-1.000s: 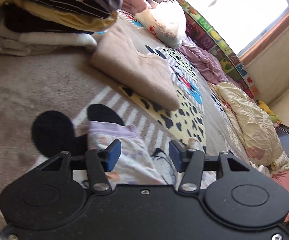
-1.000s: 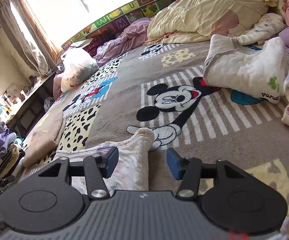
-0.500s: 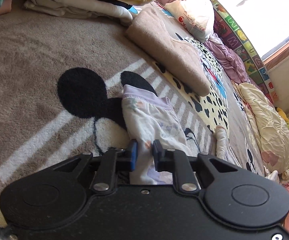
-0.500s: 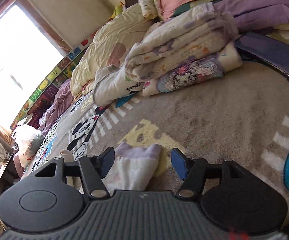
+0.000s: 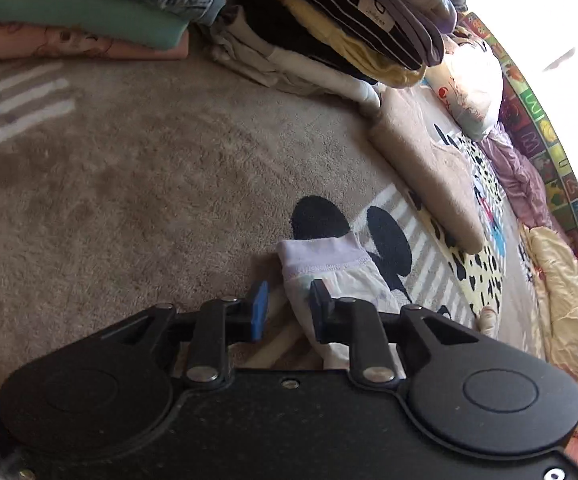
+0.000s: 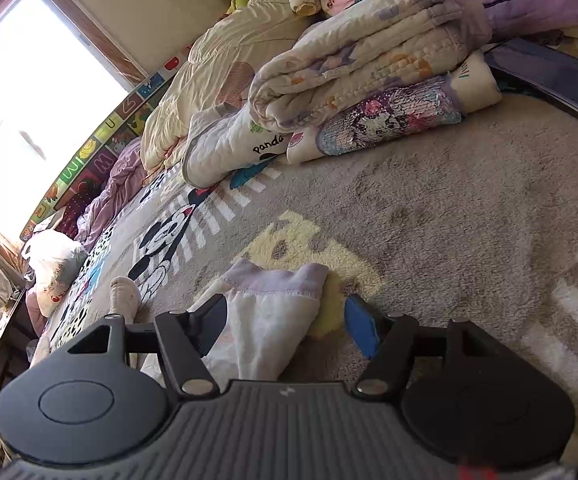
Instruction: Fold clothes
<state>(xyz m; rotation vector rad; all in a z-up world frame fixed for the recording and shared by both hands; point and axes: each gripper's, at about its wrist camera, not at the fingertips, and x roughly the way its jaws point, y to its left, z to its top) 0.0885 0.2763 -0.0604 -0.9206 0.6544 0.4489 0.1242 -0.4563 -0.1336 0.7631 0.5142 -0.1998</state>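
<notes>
The small white garment (image 5: 331, 276) with a lilac waistband lies on the grey cartoon-print rug (image 5: 137, 184), and all positions here are given from it. The left gripper (image 5: 287, 310) sits at its near edge with the jaws parted; the right-hand pad is against the cloth and the blue left-hand pad (image 5: 259, 310) stands clear over bare rug, so nothing is clamped. In the right wrist view the right gripper (image 6: 285, 324) straddles the garment (image 6: 267, 312) with jaws spread wide (fabric lies between them, ungripped). Beyond the garment rest a folded beige blanket (image 5: 421, 168) and stacked folded clothes (image 5: 329, 28). Quilted bedding (image 6: 369, 60) lies well beyond it.
</notes>
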